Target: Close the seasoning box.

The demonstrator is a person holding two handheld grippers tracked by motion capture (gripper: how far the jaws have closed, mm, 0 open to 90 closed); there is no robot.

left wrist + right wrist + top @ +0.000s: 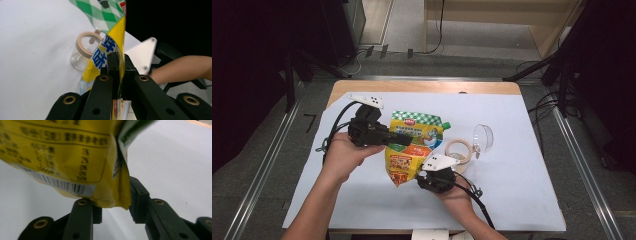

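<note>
Yellow pouch (412, 145) pinched by left gripper (404, 140), right gripper (115, 206) spread around its corner, jar (81, 52) half hidden.

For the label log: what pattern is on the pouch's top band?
Green-and-white check on the pouch, clearest in the left gripper view.

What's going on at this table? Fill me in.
A person is holding a yellow sauce pouch up over the white table cover with two handheld grippers. The left gripper is clamped on the pouch's side edge. The right gripper sits at the pouch's bottom corner with its jaws apart. An open glass jar and its clear lid stand just beside the pouch.
</note>
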